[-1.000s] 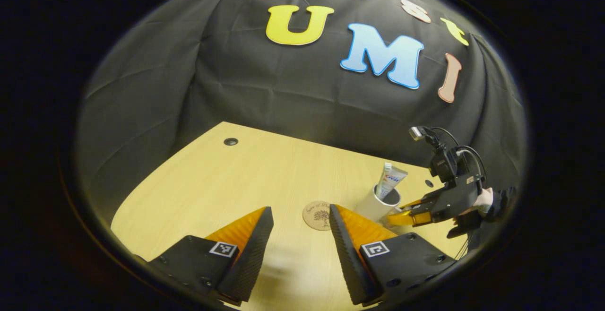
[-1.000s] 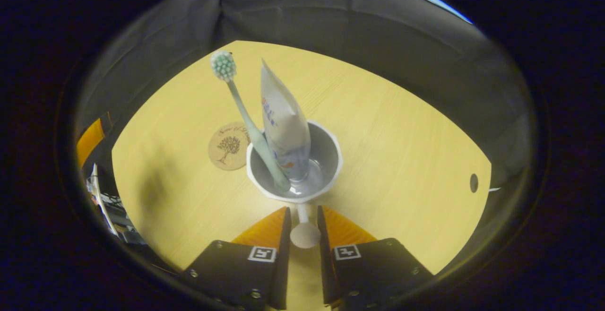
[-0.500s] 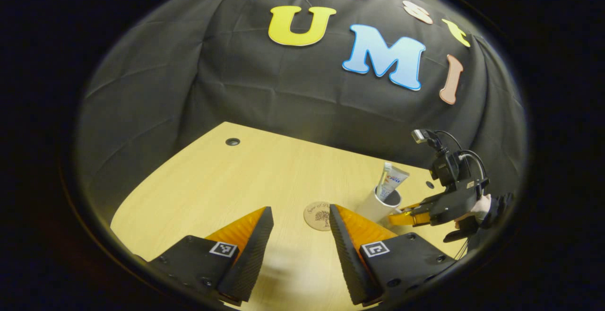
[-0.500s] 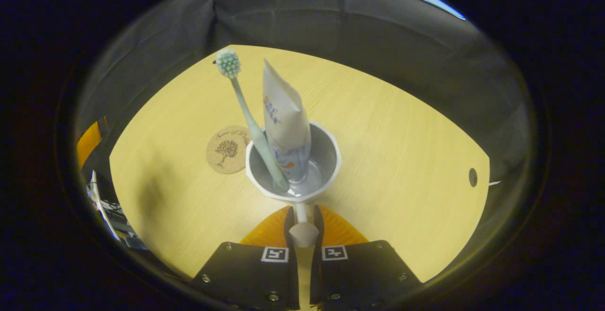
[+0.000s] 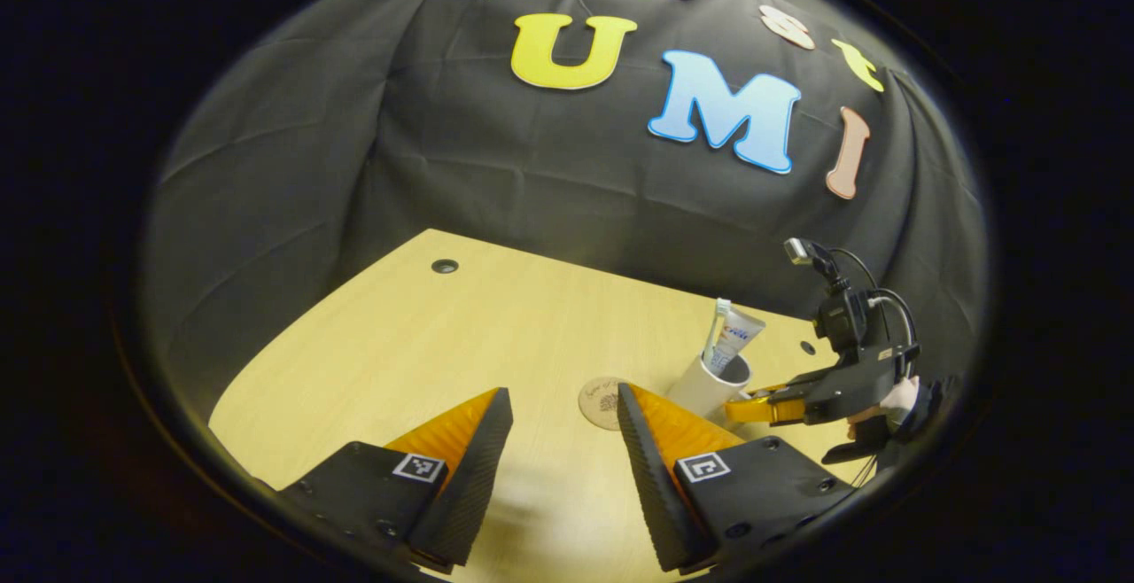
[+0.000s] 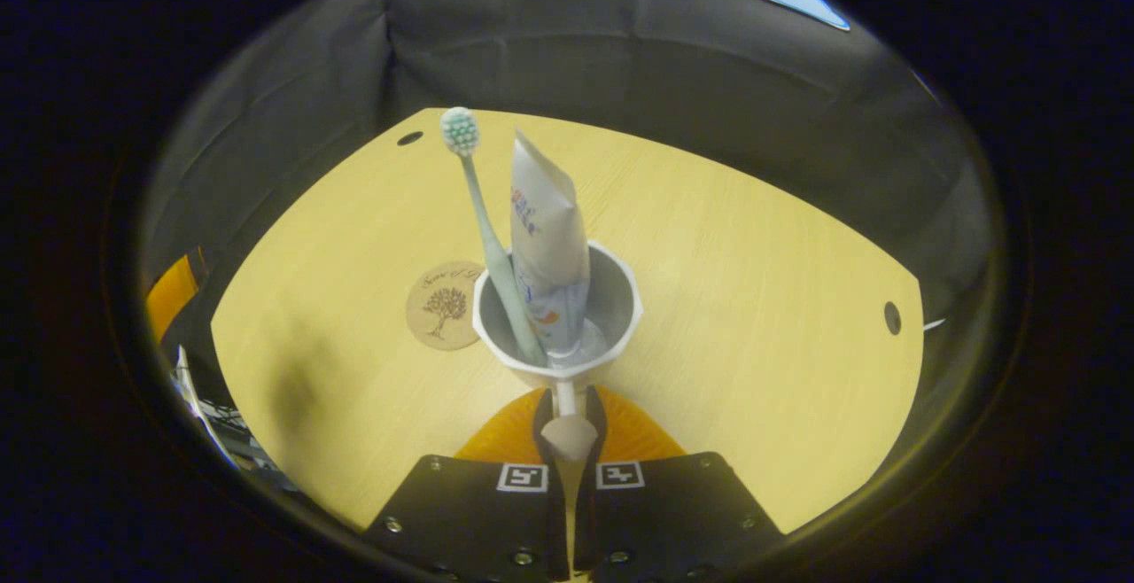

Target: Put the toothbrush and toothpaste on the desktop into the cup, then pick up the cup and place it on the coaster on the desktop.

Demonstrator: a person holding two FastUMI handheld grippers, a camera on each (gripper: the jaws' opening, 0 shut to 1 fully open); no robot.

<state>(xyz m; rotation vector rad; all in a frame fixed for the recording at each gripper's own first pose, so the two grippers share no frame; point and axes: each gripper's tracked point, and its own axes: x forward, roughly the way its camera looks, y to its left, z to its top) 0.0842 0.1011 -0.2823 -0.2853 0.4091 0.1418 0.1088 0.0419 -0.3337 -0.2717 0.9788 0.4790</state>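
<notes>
1. Now my right tongs (image 6: 568, 413) pinch the handle (image 6: 566, 419) of the cup (image 6: 558, 322), just beside the coaster (image 6: 443, 306) on the bench (image 6: 753, 299).
2. Toothbrush (image 6: 485, 229) and toothpaste (image 6: 545, 246) stand inside; top-heavy, probably light, rigid cup.
3. My left tongs (image 5: 558, 468) gape empty.

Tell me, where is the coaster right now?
In the right gripper view the coaster lies flat on the desk, just left of the cup, near its rim.

Pale wood desktop (image 5: 461, 335) with round cable holes (image 5: 445, 266), draped black cloth wall (image 5: 496, 184), dim, possibly overhead light
</notes>
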